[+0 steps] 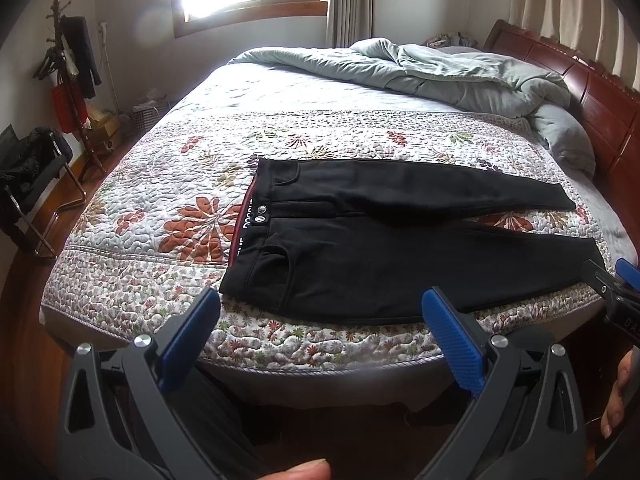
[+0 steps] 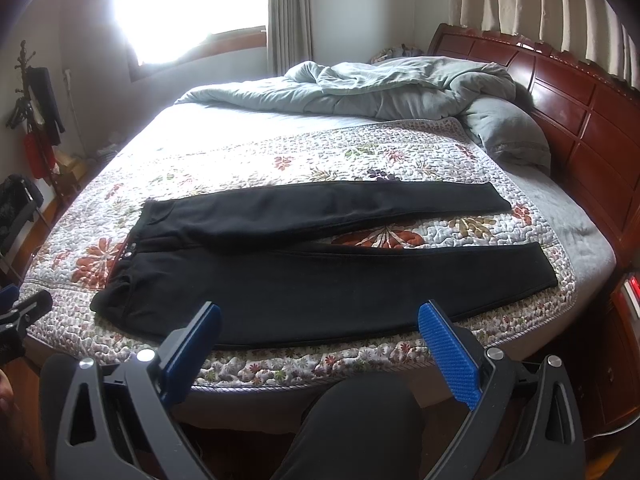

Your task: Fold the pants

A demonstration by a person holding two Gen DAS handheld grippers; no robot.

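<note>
Left wrist view shows the black pants (image 1: 360, 248) spread flat on the floral quilt (image 1: 168, 184), waistband to the left, legs apart and running right, the near leg close along the bed's front edge. Bare quilt lies beyond them up to the rumpled grey duvet (image 1: 440, 68) by the headboard (image 2: 560, 100). Left gripper (image 1: 320, 332) and right gripper (image 2: 320, 340) both hover before that edge, jaws spread wide, holding and touching nothing.
</note>
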